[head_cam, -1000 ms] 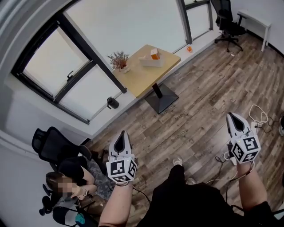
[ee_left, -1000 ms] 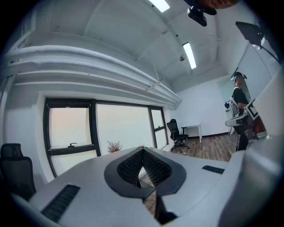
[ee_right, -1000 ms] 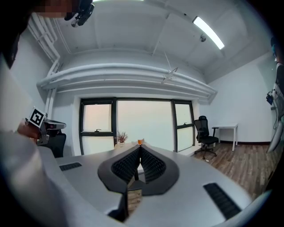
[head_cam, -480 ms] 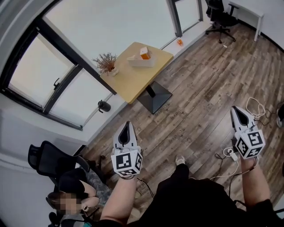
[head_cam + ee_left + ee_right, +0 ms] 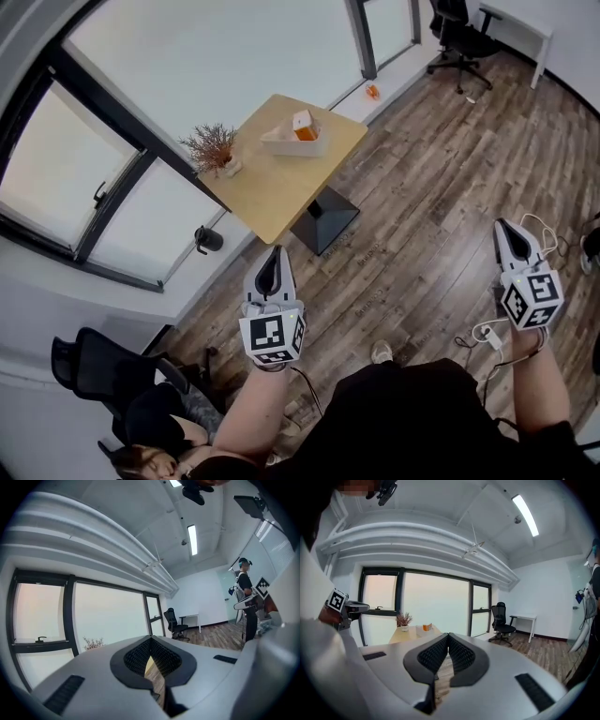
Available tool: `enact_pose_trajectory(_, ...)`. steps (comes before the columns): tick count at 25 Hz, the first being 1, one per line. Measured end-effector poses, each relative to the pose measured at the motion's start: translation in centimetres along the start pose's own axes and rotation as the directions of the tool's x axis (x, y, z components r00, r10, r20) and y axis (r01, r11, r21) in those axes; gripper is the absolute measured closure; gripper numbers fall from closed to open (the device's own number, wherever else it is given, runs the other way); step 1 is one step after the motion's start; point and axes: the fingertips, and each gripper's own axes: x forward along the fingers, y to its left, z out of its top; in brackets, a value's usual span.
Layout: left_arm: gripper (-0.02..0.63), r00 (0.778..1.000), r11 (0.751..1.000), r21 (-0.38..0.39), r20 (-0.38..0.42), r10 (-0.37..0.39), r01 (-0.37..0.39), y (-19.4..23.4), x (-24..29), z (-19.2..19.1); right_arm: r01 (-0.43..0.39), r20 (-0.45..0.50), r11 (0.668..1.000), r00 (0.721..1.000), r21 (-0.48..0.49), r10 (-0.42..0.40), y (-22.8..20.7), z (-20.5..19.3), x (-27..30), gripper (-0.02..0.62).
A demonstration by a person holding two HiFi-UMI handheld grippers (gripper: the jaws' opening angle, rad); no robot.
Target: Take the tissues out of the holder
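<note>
Below the head camera, a square wooden table stands on a black pedestal by the window wall. On its far part sits a white holder with the orange tissue pack upright inside it; a small potted plant stands on the table's window-side corner. The left gripper hangs over the plank floor on the near side of the table, close to its base, jaws pointing toward the table. The right gripper is well apart from the table, off to its right over the floor. Neither touches the table or the holder.

Along the left gripper's jaws, in the left gripper view, the ribbed pads of the left gripper meet at the tips, pressed together with nothing between them. A sliver of the table's edge shows through the gap lower down; the holder is hidden there. Well beyond the table, an office chair stands by a white desk.

From the right gripper view, the right gripper is likewise closed tight and empty. Past its tips the table lies ahead and to the left, carrying the plant and the holder with the tissue pack in it.
</note>
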Motion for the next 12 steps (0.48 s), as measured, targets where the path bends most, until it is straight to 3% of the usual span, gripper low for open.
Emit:
enact_pose_trajectory(5,0.601,1.0,1.0,-0.003,0.012,-0.019,0.019,2.2,4.8,0.3,0.037,0.022,0.999,0.999,0.023,-0.037,-0.1,1.4,3.4,0.589)
enact_pose_trajectory(12,0.601,0.998,0.999,-0.017,0.03,-0.047,0.048,2.0,10.1,1.2,0.045,0.013,0.999,0.999,0.004,-0.045,-1.5,2.1,6.9,0.589)
